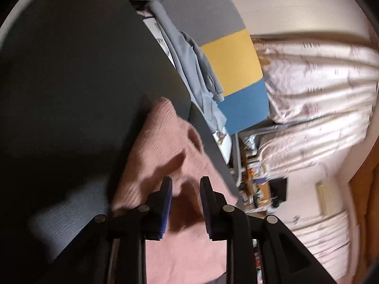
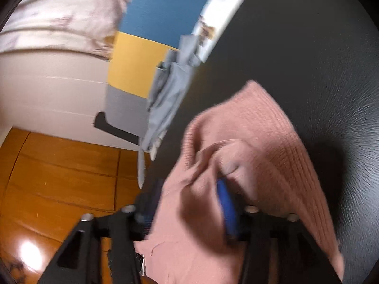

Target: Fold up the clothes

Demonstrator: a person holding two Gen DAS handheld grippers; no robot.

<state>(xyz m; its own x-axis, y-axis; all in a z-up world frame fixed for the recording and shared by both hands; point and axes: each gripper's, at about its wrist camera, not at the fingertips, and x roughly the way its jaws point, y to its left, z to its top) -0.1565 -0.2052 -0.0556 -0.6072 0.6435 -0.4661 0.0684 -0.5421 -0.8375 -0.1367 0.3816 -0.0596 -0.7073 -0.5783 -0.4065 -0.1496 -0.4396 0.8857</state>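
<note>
A pink ribbed knit garment (image 1: 165, 146) lies bunched on a black table (image 1: 71, 71). In the left wrist view my left gripper (image 1: 186, 185) is open, its blue-padded fingers apart just over the pink cloth, with cloth showing between them. In the right wrist view the same pink garment (image 2: 248, 123) drapes over my right gripper (image 2: 189, 189); its blue pads stand apart with cloth bunched between them and covering the left finger. The frame is blurred and the grip is unclear.
A pile of grey-blue clothes (image 1: 196, 71) lies along the table's far edge, also in the right wrist view (image 2: 165, 94). Behind it stands a panel of grey, yellow and blue blocks (image 1: 232, 59). Pale curtains (image 1: 319, 82) and a wooden floor (image 2: 59, 177) lie beyond.
</note>
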